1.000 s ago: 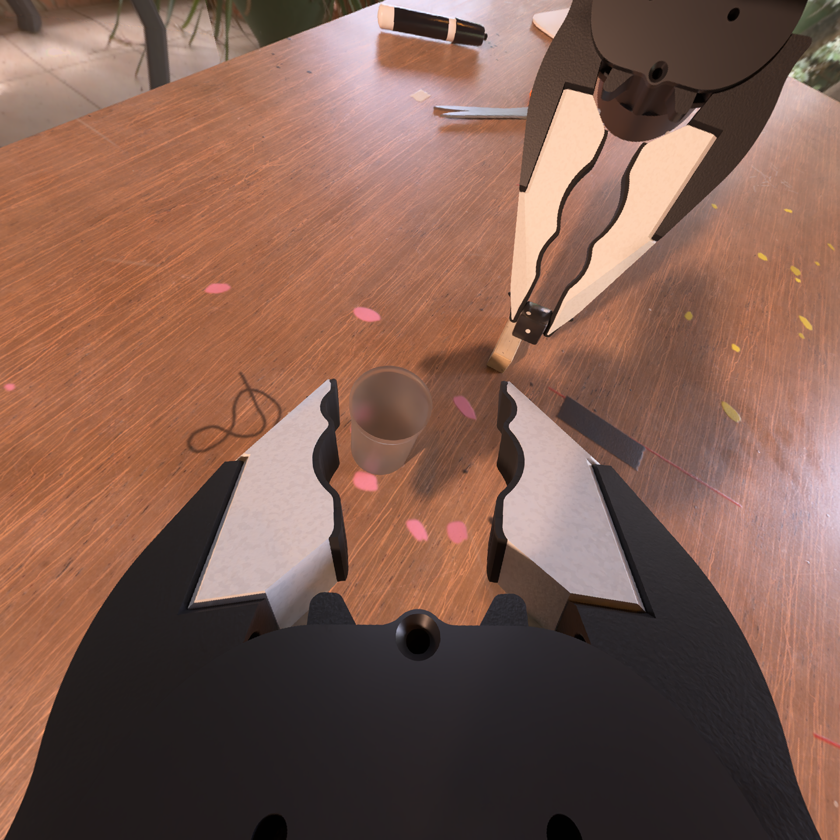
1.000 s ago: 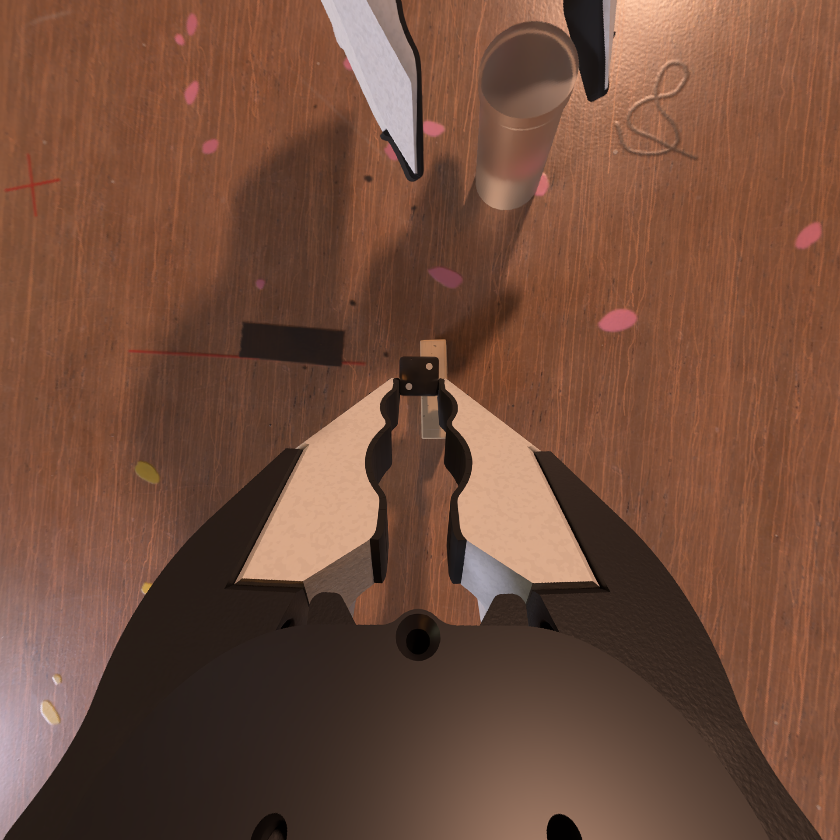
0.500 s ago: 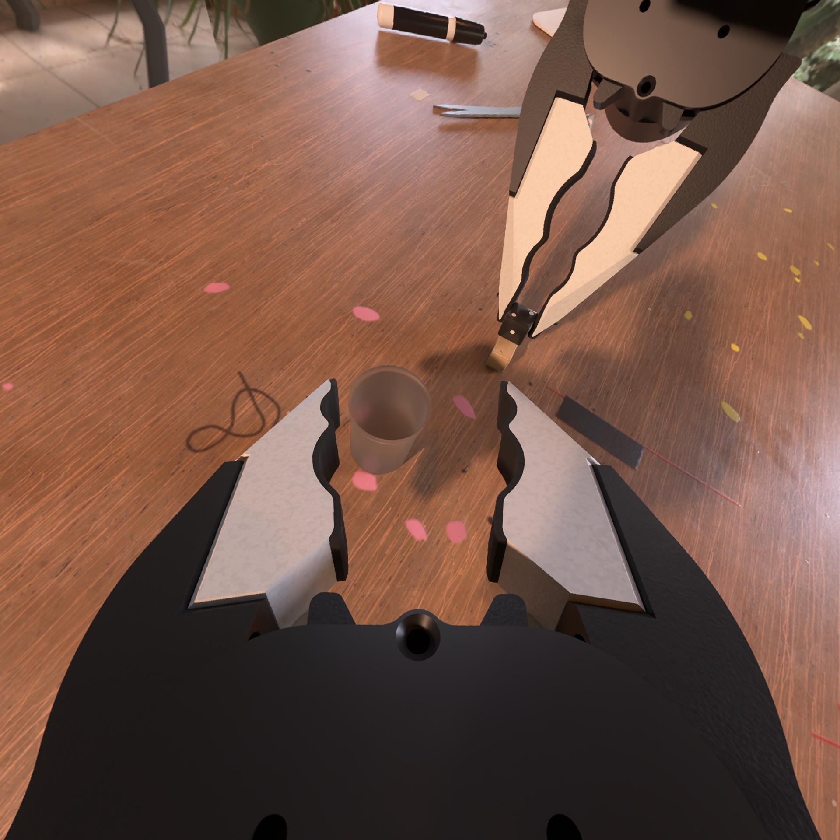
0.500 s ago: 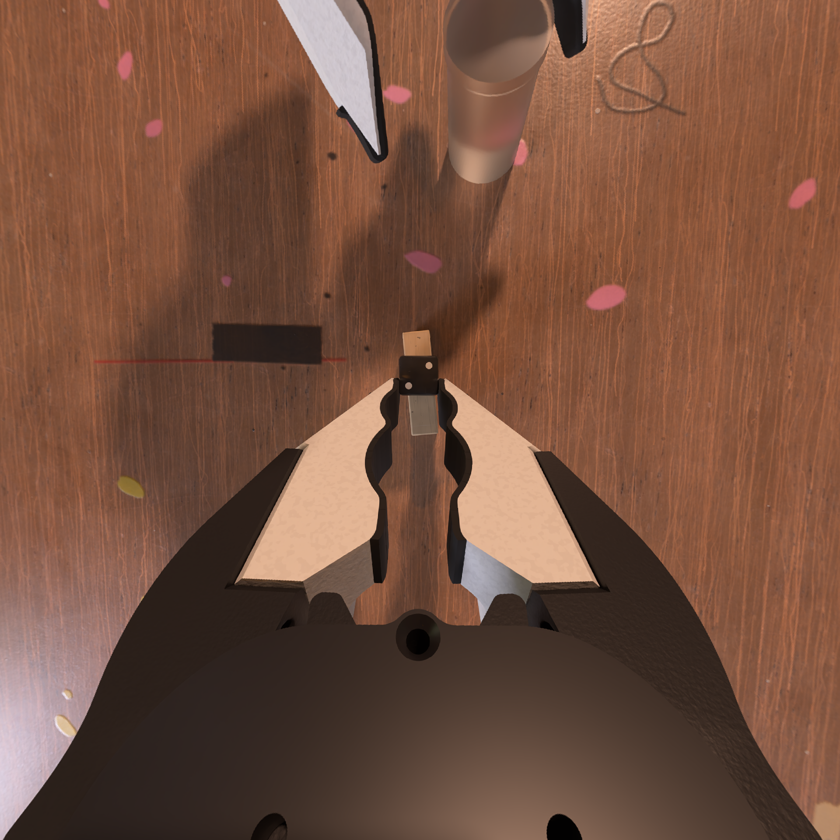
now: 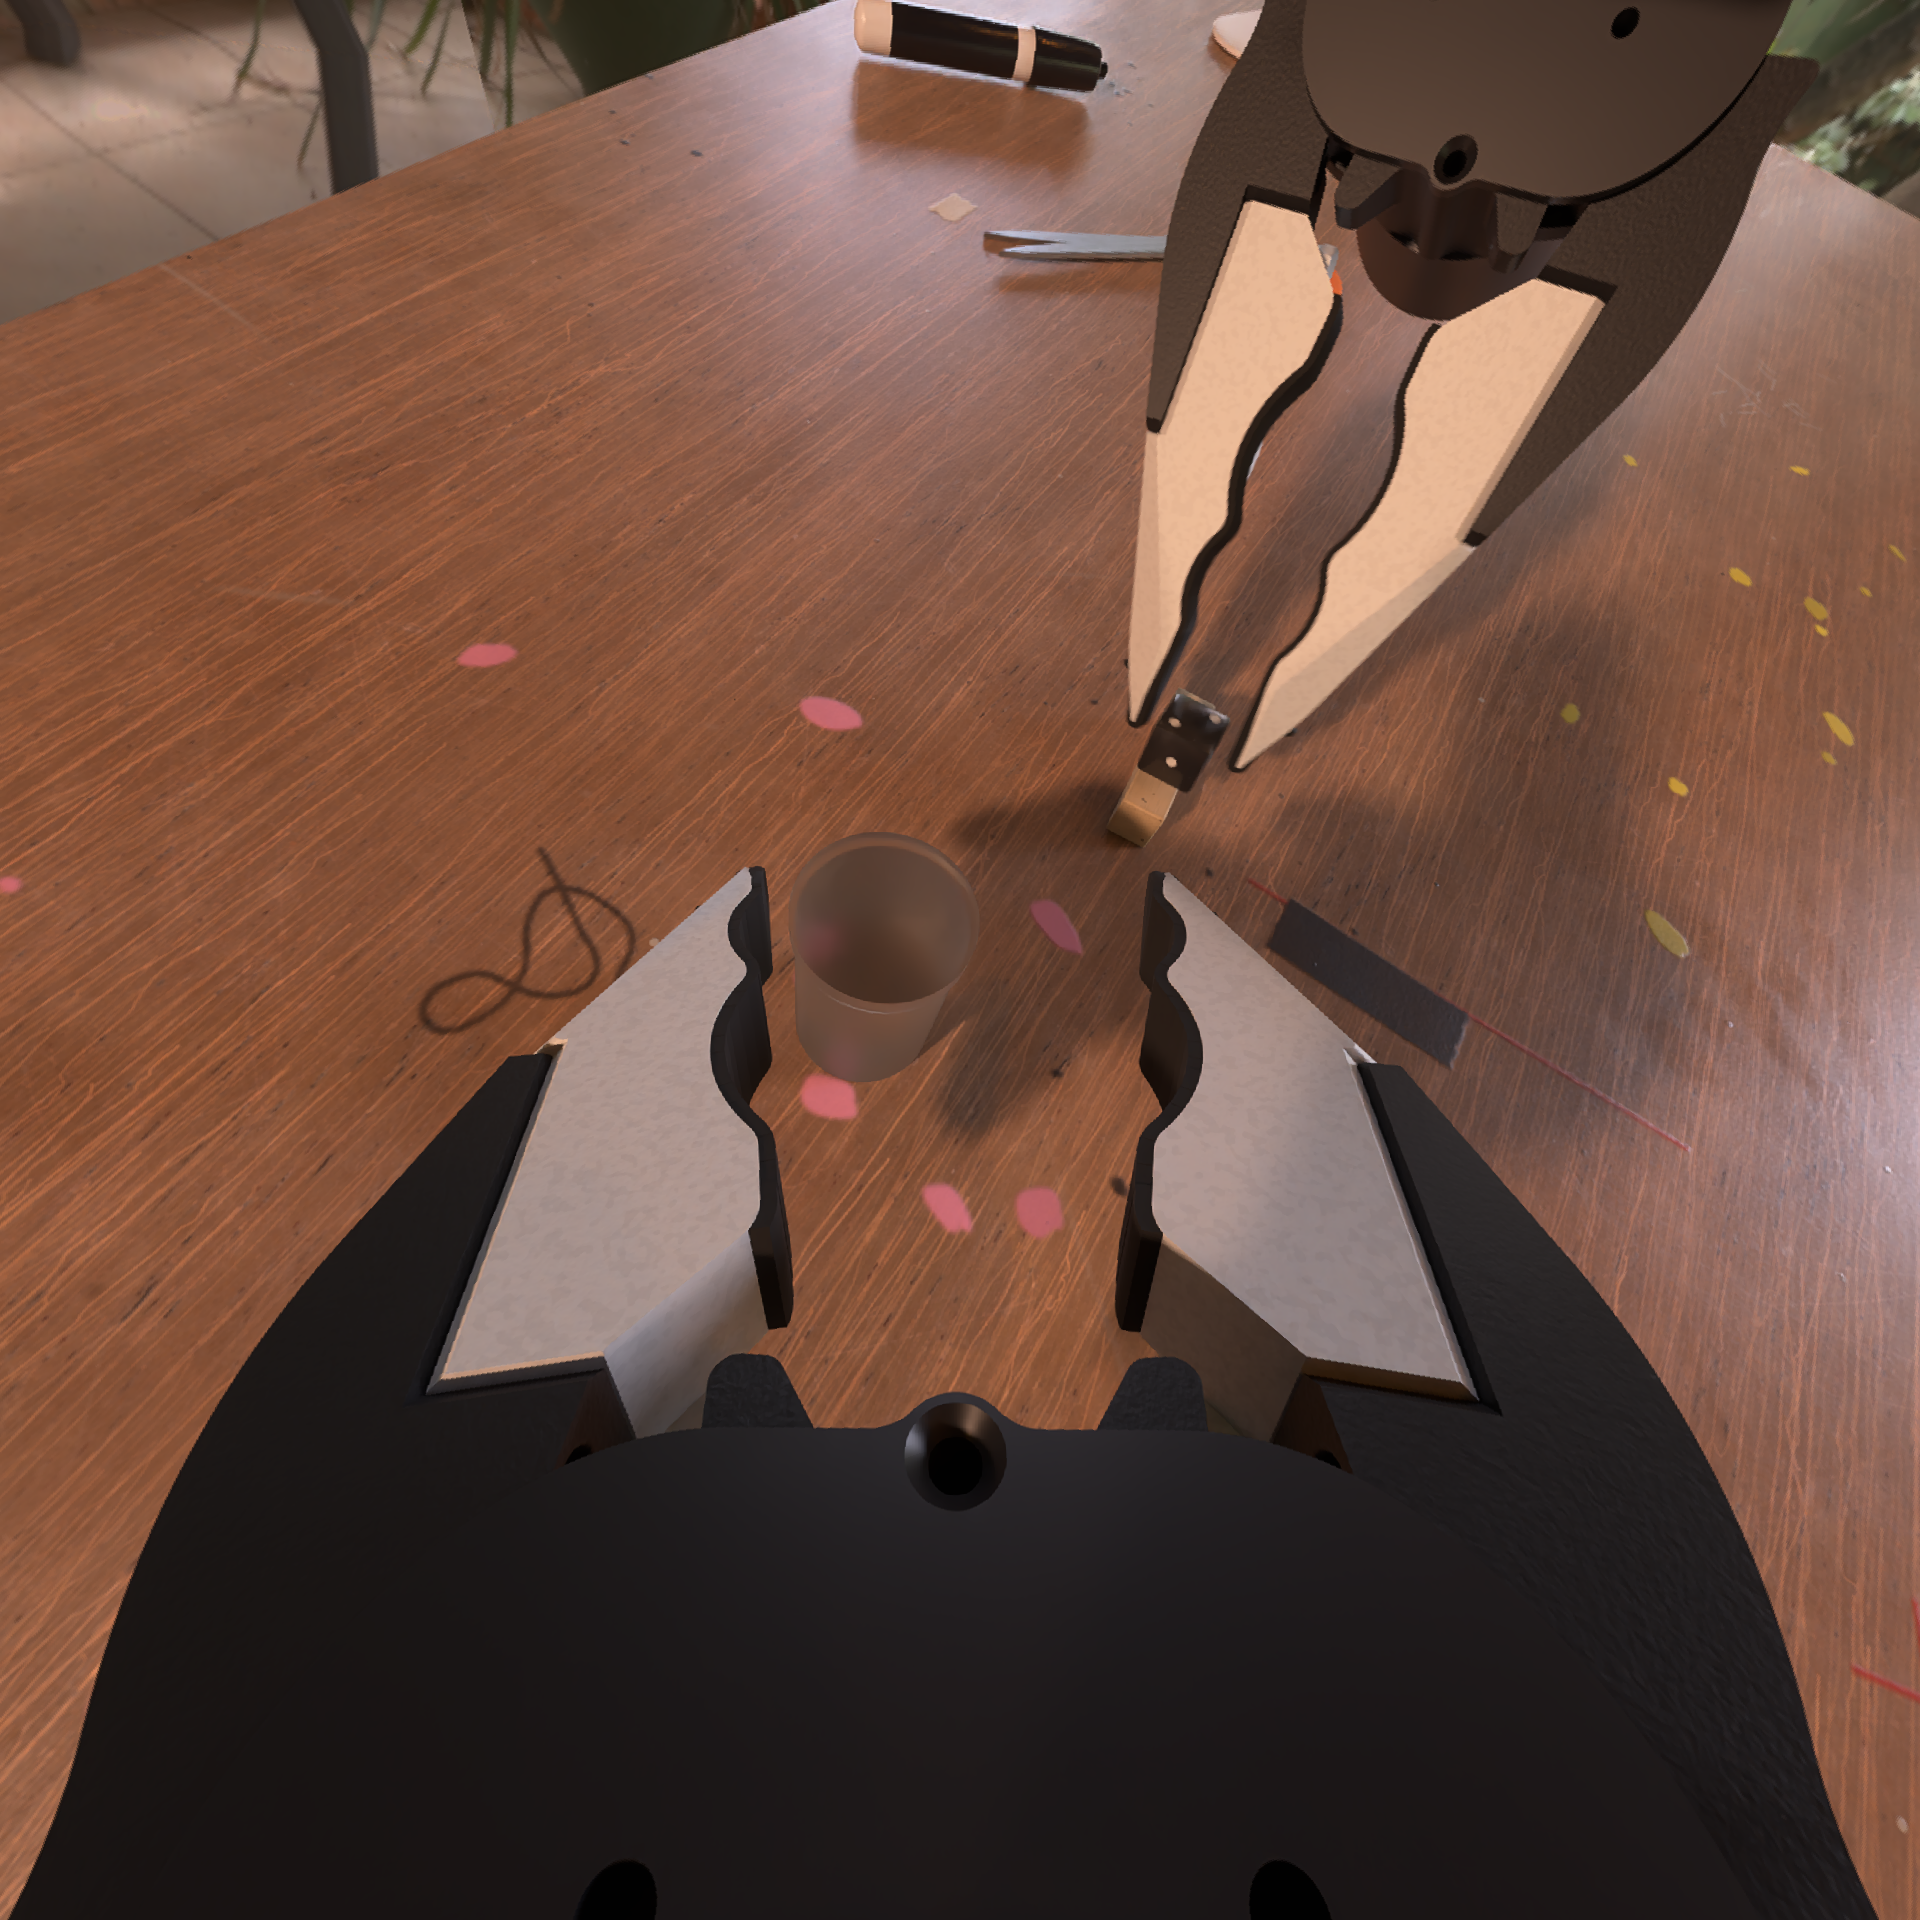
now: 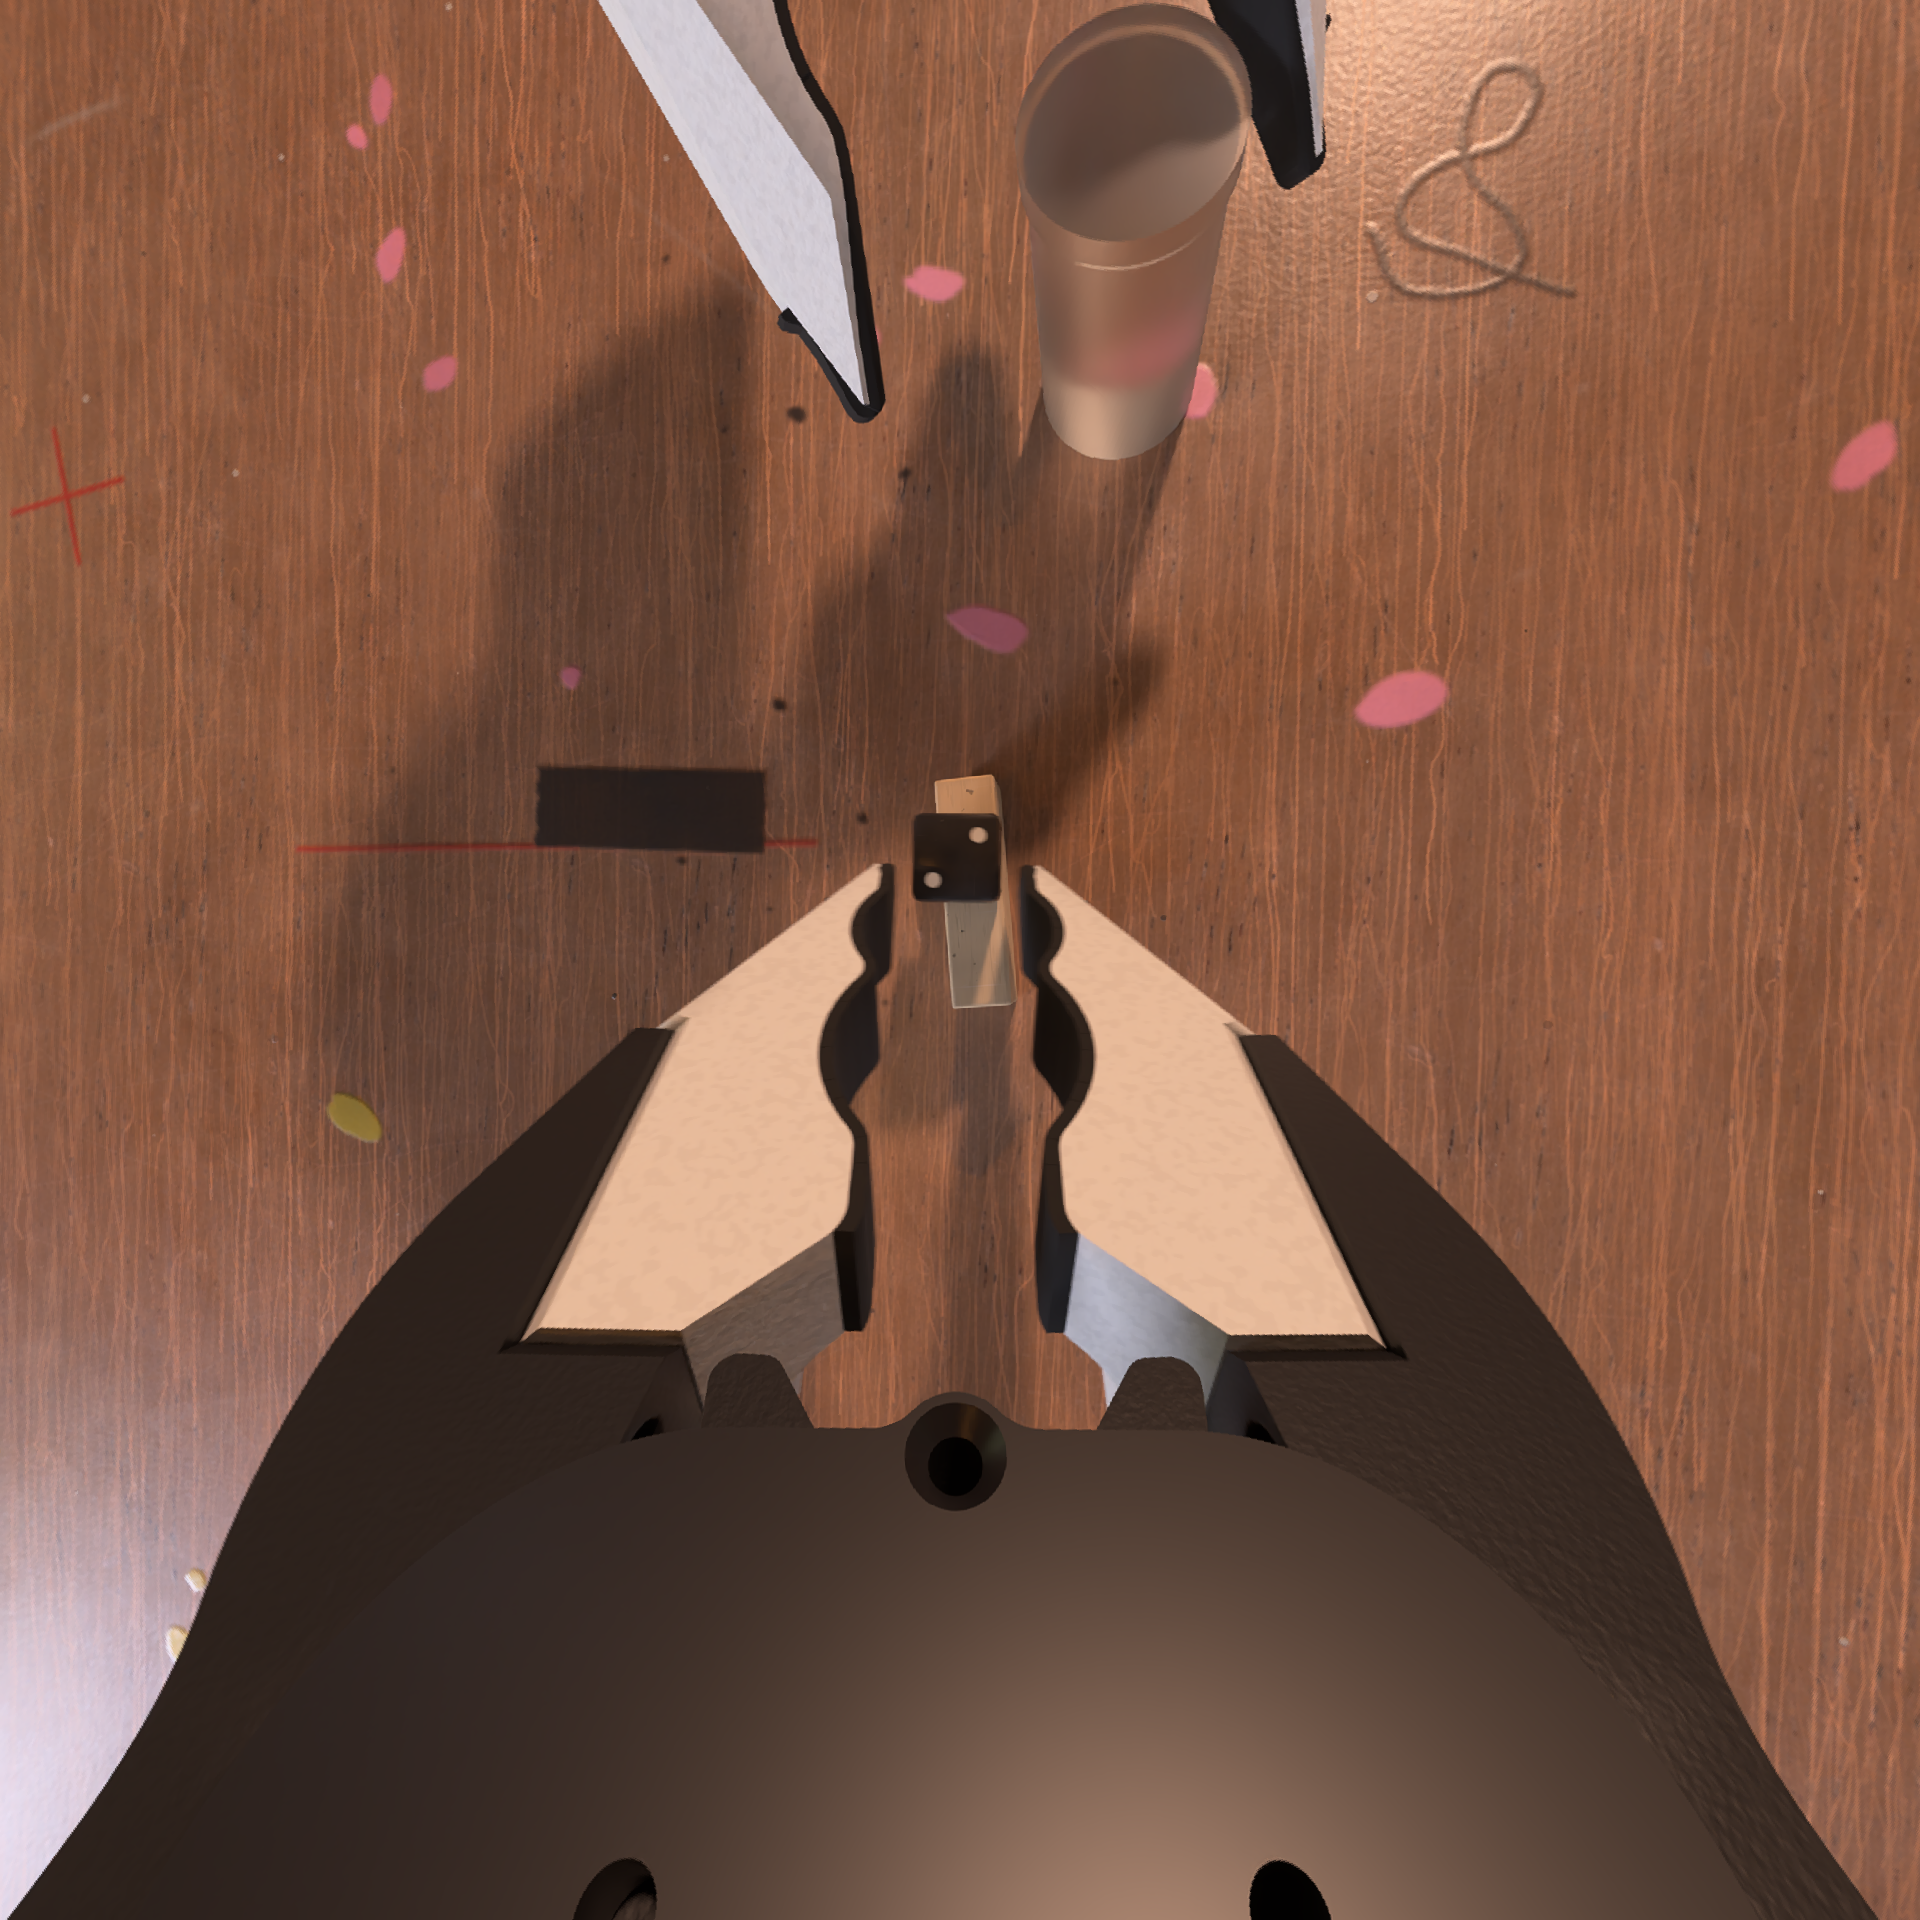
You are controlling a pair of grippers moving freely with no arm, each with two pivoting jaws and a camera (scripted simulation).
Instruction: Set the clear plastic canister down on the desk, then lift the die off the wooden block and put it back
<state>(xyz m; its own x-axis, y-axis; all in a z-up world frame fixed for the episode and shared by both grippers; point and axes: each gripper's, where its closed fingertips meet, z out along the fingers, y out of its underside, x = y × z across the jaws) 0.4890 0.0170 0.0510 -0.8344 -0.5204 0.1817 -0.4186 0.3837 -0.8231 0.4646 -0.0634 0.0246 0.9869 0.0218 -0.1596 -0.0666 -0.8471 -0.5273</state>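
The clear plastic canister [image 5: 881,966] stands upright on the wooden desk [image 5: 520,416], between the tips of my left gripper [image 5: 956,883] and closer to its left finger. The left gripper is open and hovers above the canister, apart from it. The canister also shows in the right wrist view [image 6: 1127,270]. The black die [image 6: 956,857] rests on top of the small wooden block [image 6: 977,956]. My right gripper [image 6: 957,873] is open, its tips on either side of the die with small gaps. The die [image 5: 1184,732] and block [image 5: 1143,810] also show in the left wrist view.
A black tape strip [image 6: 649,810] lies left of the block. A loop of string [image 5: 530,956] lies left of the canister. Scissors [image 5: 1070,244] and a black marker [image 5: 977,47] lie at the far side. Pink and yellow flecks dot the desk. The desk edge runs along the far left.
The right gripper, which was shut on the die just above the block, has opened. The die now sits on the block. The left gripper and canister have not moved.
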